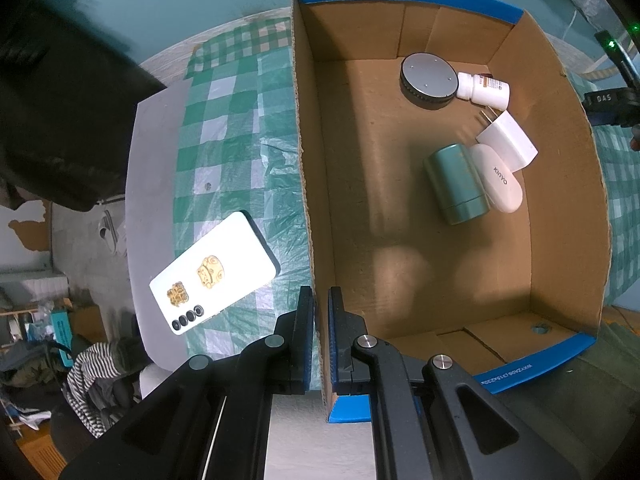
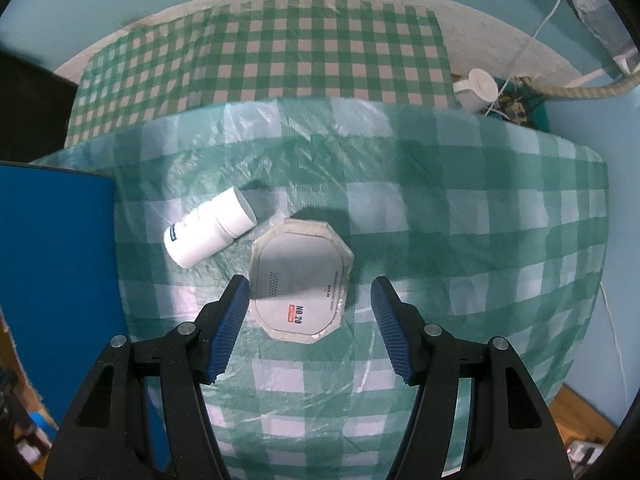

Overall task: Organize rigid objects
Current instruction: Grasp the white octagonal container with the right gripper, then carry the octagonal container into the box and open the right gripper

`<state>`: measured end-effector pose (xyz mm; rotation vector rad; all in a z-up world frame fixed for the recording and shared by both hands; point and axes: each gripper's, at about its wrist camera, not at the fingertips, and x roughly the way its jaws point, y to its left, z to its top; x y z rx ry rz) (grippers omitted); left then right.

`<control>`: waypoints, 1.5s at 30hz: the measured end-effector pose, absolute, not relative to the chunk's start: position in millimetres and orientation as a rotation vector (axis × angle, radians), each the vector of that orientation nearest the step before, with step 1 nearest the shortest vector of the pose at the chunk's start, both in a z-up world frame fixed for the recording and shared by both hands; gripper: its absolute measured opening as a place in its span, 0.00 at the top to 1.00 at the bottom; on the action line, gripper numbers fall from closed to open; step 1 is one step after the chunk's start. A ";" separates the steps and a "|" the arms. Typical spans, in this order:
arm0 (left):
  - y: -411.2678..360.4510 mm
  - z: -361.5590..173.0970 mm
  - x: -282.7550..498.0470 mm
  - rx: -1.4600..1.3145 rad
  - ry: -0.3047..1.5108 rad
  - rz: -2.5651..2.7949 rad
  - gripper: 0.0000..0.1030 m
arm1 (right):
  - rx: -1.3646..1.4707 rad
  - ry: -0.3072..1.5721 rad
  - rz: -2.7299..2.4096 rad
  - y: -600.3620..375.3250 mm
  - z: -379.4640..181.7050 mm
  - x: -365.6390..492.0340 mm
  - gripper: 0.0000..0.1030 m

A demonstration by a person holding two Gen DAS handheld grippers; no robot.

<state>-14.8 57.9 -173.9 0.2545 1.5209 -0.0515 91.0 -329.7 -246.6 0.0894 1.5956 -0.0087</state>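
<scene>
right gripper point(image 2: 306, 320) spread wide, octagonal container point(image 2: 301, 278) at frame centre between fingertips, nearer left pad, flat on worktop point(image 2: 460, 240). white bottle point(image 2: 210, 232) upper left, on its side. left gripper point(image 1: 321, 312) pinching cardboard box point(image 1: 306, 184) wall.

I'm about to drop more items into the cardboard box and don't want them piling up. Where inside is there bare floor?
The box floor is bare along the wall pinched by the left gripper and across the near end. The far corner is crowded: round tin, white bottle, charger, teal canister, white case.
</scene>
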 end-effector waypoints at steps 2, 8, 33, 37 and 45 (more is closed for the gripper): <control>58.0 -173.8 -14.8 0.253 1.521 -0.050 0.95 | 0.090 1.594 -0.010 -328.3 -250.8 91.7 0.39; 58.3 -173.2 -15.1 0.254 1.522 -0.048 0.95 | 0.112 1.608 -0.030 -326.5 -259.4 94.1 0.39; 57.5 -170.4 -18.8 0.256 1.519 -0.059 0.95 | 0.007 1.571 0.057 -310.6 -238.5 66.1 0.49; 57.0 -170.7 -19.4 0.260 1.518 -0.061 0.95 | -0.004 1.548 0.080 -307.5 -225.1 60.5 0.49; 56.2 -171.3 -20.7 0.266 1.516 -0.066 0.95 | -0.036 1.497 0.142 -291.7 -192.6 50.4 0.49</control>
